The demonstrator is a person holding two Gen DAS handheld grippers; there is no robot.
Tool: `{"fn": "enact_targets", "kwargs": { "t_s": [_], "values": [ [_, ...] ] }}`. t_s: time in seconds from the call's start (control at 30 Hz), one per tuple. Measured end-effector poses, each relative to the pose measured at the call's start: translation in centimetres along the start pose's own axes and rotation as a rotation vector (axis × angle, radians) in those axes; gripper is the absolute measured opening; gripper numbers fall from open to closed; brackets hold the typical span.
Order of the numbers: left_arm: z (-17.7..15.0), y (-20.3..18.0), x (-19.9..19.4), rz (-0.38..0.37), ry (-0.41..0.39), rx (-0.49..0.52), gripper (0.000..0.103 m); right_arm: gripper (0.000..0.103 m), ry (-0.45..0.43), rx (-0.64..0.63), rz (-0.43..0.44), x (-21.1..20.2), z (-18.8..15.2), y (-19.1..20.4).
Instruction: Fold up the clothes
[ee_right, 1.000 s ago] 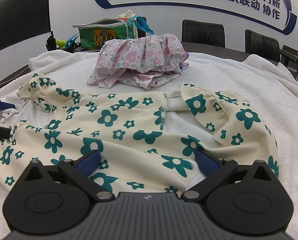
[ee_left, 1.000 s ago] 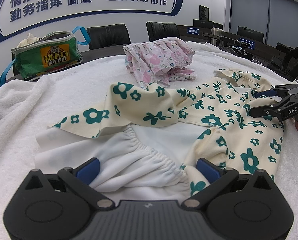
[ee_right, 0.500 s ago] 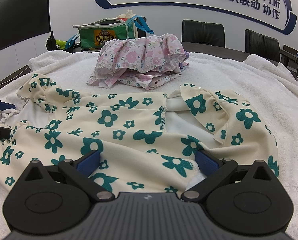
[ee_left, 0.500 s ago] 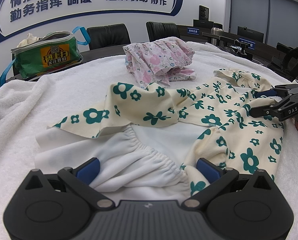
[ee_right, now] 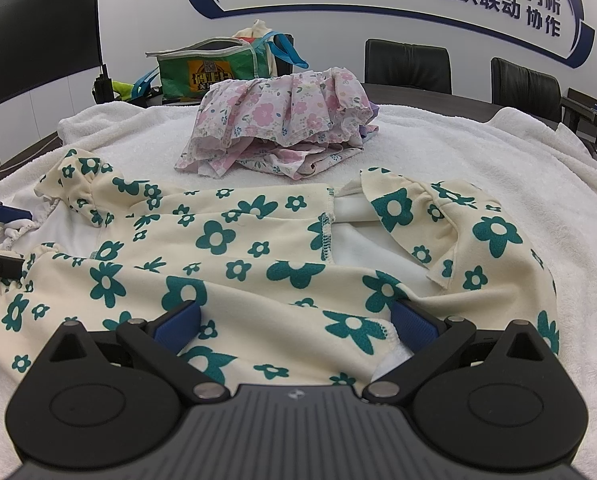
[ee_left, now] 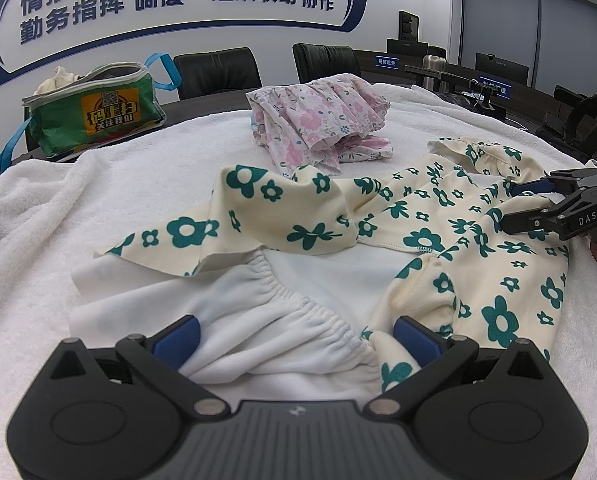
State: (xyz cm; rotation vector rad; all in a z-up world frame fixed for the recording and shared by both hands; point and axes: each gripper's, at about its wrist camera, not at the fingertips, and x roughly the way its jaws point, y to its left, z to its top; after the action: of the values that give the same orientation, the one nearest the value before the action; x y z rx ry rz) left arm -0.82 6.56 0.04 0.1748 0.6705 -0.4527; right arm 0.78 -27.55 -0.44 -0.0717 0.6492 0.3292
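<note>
A cream garment with green flowers [ee_left: 418,216] and a white lining lies spread on the white towel [ee_left: 98,184]. In the left wrist view my left gripper [ee_left: 294,336] stands open, its blue pads on either side of the white elastic waistband. My right gripper [ee_left: 530,206] shows at the right edge, over the far side of the garment. In the right wrist view the right gripper [ee_right: 294,324] is open with the flowered garment [ee_right: 238,240] and its stitched hem between the pads. The left gripper [ee_right: 2,236] peeks in at the left edge by the waistband.
A folded pink floral garment [ee_left: 318,120] [ee_right: 282,120] rests on the towel [ee_right: 458,152] behind the cream one. A green bag [ee_left: 94,116] [ee_right: 214,68] stands further back on the dark table. Black chairs [ee_left: 218,68] line the wall.
</note>
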Motion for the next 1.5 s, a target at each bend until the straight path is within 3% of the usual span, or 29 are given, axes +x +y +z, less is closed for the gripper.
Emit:
{"fn": "enact_targets", "kwargs": {
  "t_s": [0.4,0.57,0.8,1.13,1.23,1.37,1.4,1.5],
  "values": [
    [0.0,0.0,0.0,0.0,0.0,0.0,0.103,0.102,-0.023,0.003,-0.029,-0.4,0.0,0.1],
    [0.0,0.0,0.0,0.001,0.0,-0.001,0.103,0.103,-0.101,0.012,-0.075,-2.4,-0.5,-0.2],
    [0.0,0.0,0.0,0.002,0.001,-0.002,0.103,0.103,-0.219,0.013,-0.06,-6.7,-1.1,-1.6],
    [0.2,0.5,-0.5,-0.02,0.013,-0.019,0.103,0.103,-0.228,0.052,-0.061,-8.5,-2.1,-3.6],
    [-0.1,0.1,-2.7,0.061,-0.028,-0.105,0.1,0.102,-0.216,0.064,-0.111,-8.9,-2.1,-4.1],
    [-0.4,-4.1,-7.6,0.228,-0.158,-0.059,0.102,0.102,-0.209,0.119,-0.153,-10.8,-2.7,-6.1],
    [-0.3,-5.6,-8.6,0.244,-0.191,-0.032,0.102,0.102,-0.203,0.138,-0.161,-11.2,-2.9,-6.7],
    [-0.2,-9.3,-10.1,0.166,-0.256,0.016,0.103,0.102,-0.166,0.205,-0.133,-11.2,-3.9,-8.6]
  ]
}}
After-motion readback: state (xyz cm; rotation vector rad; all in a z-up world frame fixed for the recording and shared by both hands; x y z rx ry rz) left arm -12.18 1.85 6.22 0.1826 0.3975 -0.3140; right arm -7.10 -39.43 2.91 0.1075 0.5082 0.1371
